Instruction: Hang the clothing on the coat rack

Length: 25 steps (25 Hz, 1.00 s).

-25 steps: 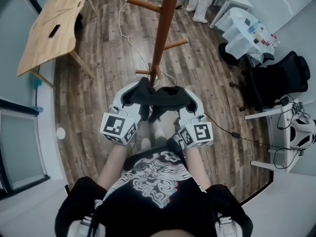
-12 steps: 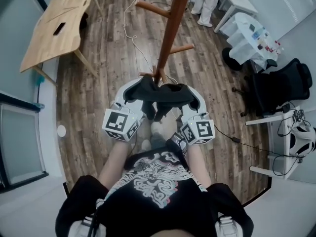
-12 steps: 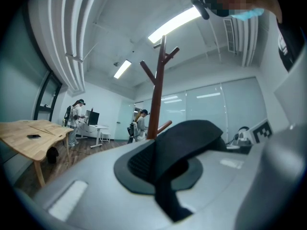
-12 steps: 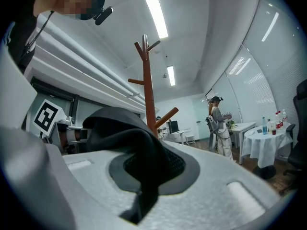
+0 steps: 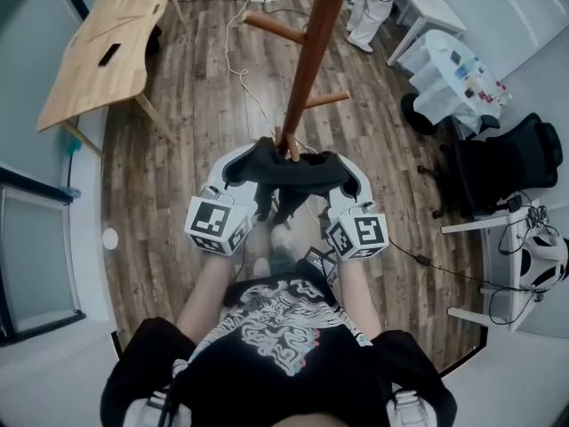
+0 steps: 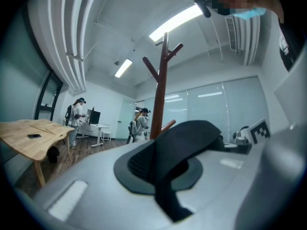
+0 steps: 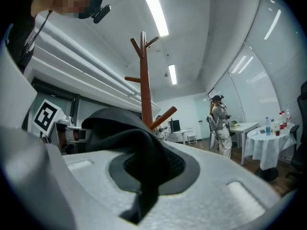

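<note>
Bright, even light from long white ceiling strip lamps (image 7: 154, 8), with mild glare. Strong fisheye bending and dark corners in all views; shadows are soft.

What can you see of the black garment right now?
The black garment is dark, soft-looking fabric, bunched and stretched between the two grippers. The left gripper and right gripper are each shut on one end, and a fold drapes over each gripper with a strip hanging down. It is held in the air, low against the pole of the wooden coat rack, and it is not over any peg. Whether it touches the pole can't be told.
</note>
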Tool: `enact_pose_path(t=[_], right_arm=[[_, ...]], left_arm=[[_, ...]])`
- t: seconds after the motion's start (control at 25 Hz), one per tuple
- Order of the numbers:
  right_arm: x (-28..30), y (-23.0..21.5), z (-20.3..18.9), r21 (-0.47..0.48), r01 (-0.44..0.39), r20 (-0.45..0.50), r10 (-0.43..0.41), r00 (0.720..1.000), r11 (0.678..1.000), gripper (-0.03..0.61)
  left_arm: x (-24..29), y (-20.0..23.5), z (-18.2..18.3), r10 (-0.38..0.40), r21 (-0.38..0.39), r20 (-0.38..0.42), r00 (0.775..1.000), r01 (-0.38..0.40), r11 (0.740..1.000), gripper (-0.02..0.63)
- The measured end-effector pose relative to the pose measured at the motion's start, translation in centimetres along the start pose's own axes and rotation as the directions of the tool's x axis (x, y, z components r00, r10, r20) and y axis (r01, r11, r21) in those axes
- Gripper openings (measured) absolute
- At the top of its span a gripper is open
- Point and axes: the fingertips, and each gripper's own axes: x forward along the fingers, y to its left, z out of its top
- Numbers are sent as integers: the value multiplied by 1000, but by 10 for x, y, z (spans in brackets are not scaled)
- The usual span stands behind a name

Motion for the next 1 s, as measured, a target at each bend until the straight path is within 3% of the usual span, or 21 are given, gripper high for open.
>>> enact_pose_path(t=[0.68, 1.0], right_arm=[[31, -20, 11, -17, -42, 20, 42, 999, 999, 18], [48, -27, 1, 2, -56, -2, 56, 998, 998, 18]], left_arm=[[31, 15, 8, 20, 21, 12, 1000, -20, 1000, 3], [48, 26, -4, 32, -19, -3, 999, -32, 999, 3]])
